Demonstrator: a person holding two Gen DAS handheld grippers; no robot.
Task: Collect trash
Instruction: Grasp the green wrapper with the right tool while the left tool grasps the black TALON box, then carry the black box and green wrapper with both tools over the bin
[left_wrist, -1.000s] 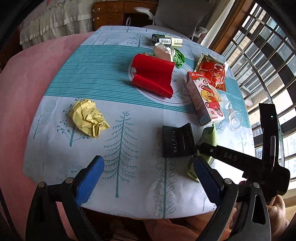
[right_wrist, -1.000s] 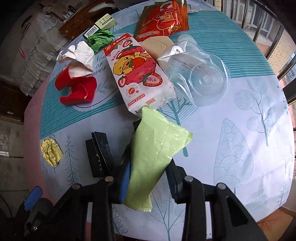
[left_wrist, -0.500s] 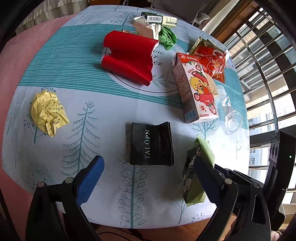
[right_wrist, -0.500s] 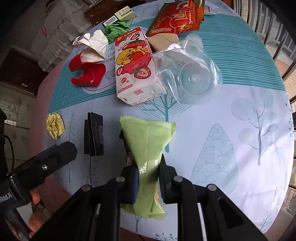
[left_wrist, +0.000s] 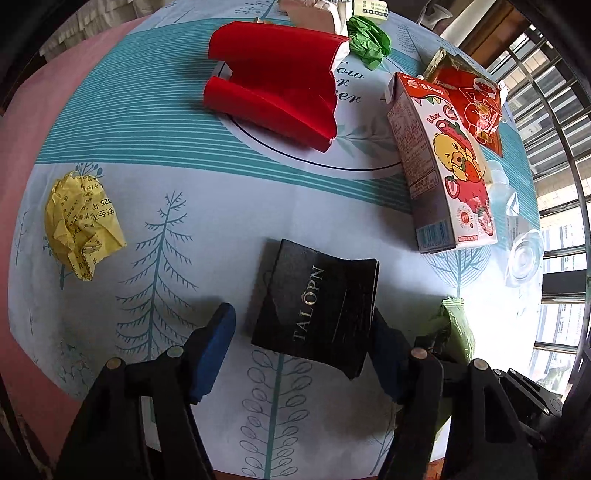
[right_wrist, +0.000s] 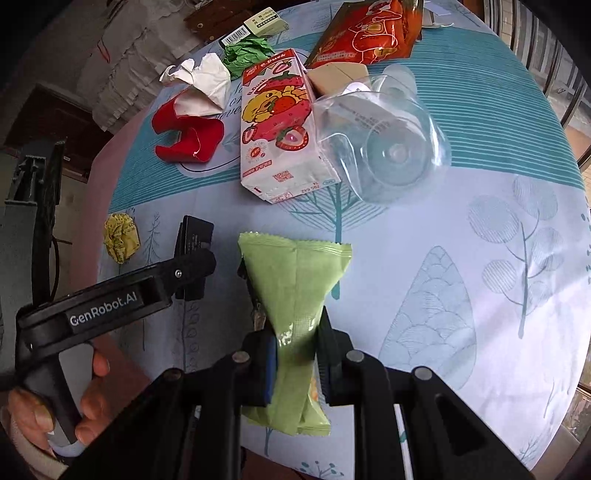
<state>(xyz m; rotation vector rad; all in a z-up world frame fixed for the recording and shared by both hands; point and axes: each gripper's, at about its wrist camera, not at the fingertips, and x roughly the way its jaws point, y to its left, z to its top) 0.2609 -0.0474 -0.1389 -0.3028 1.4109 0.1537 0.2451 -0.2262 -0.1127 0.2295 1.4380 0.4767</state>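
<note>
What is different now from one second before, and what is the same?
The left claw came down over the black box, and its jaws have just been closing around it. The right claw pinched tighter on the green packet. The milk carton and the other rubbish kept their places.

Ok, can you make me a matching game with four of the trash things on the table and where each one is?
Things:
1. pale green plastic snack wrapper
2. black folded TALOPN card packet
3. crumpled yellow paper ball
4. strawberry-picture drink carton

Places:
A. lying on its side beside the clear plastic cup
B. pinched in the right hand-held gripper
C. alone, over by the pink edge
D. between the open fingers of the left hand-held gripper

Pairs: 1-B, 2-D, 3-C, 4-A
</note>
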